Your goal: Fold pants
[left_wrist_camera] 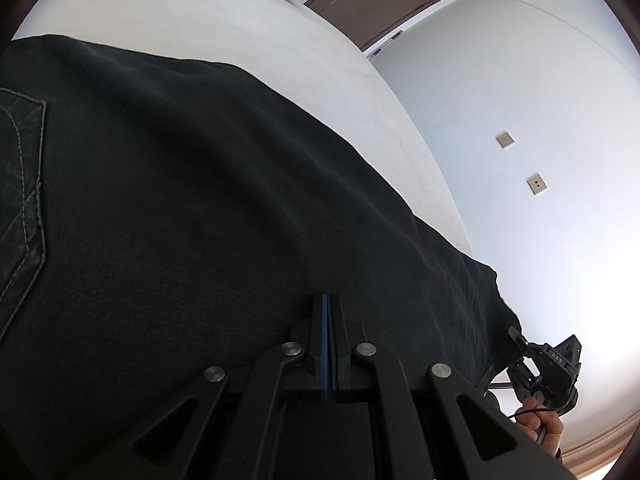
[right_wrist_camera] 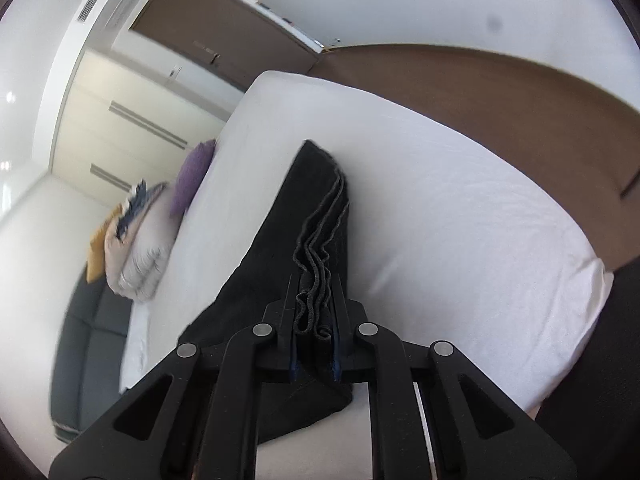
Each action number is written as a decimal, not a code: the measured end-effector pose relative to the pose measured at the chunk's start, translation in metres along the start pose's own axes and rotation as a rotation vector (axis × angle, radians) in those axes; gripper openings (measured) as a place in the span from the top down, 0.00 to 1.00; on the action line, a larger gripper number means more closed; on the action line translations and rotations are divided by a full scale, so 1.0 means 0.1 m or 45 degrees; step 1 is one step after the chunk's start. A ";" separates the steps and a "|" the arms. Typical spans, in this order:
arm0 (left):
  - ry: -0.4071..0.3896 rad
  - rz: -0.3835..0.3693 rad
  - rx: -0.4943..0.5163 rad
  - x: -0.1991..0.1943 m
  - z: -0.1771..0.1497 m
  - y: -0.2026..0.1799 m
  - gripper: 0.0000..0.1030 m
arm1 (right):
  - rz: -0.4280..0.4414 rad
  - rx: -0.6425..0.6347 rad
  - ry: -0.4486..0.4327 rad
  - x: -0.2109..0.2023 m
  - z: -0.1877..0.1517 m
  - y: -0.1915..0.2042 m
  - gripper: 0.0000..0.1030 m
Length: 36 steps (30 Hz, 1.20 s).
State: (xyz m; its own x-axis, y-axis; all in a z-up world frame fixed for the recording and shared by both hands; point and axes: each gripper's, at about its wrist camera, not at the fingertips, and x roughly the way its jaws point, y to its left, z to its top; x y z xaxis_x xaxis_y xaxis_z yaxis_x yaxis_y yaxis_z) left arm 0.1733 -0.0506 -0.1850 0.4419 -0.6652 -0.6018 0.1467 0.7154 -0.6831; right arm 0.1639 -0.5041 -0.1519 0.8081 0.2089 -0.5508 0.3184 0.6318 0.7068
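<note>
I'm mid-fold on the black pants (right_wrist_camera: 308,216) lying across the white bed (right_wrist_camera: 460,220), my right gripper (right_wrist_camera: 316,300) clamped on the bunched hem layers, my left gripper (left_wrist_camera: 328,320) pinched tight at the cloth's near edge, so next I should carry this end over evenly.

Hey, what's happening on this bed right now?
A person is folding black pants on a white bed, with a hand-held gripper in each hand. The right hand-held gripper is clamped on a bunched stack of hem edges at one end of the pants. The left hand-held gripper is shut too, its fingers pressed together against the dark fabric, though whether it pinches any cloth is hard to tell. A purple pillow lies further up the bed.
</note>
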 end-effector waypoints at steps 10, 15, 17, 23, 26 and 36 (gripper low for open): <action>0.040 -0.162 -0.025 0.08 0.07 -0.52 0.27 | -0.180 -1.025 0.165 0.40 -1.26 1.46 0.90; 0.156 -0.166 -0.026 0.43 0.11 -0.73 0.27 | -0.197 -1.065 0.181 0.43 -1.44 1.45 0.90; 0.198 -0.172 -0.023 0.54 0.14 -0.82 0.27 | -0.201 -1.096 0.152 0.39 -1.46 1.50 0.90; 0.236 -0.218 -0.050 0.72 0.28 -0.94 0.26 | -0.190 -1.223 0.121 0.17 -1.79 1.71 0.90; 0.241 -0.210 -0.024 0.72 0.31 -0.93 0.32 | -0.173 -1.256 0.140 0.11 -1.95 1.80 0.90; 0.188 -0.129 0.014 0.26 0.59 -0.50 0.91 | -0.059 -1.453 0.193 -0.08 -2.56 2.37 0.90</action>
State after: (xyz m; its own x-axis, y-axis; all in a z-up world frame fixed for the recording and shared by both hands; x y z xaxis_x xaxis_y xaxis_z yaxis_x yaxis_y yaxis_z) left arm 0.2297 -0.0907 -0.1423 0.2900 -0.7576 -0.5847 0.1938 0.6448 -0.7394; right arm 0.1060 -0.1652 -0.0932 0.7151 0.2067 -0.6678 -0.3499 0.9328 -0.0860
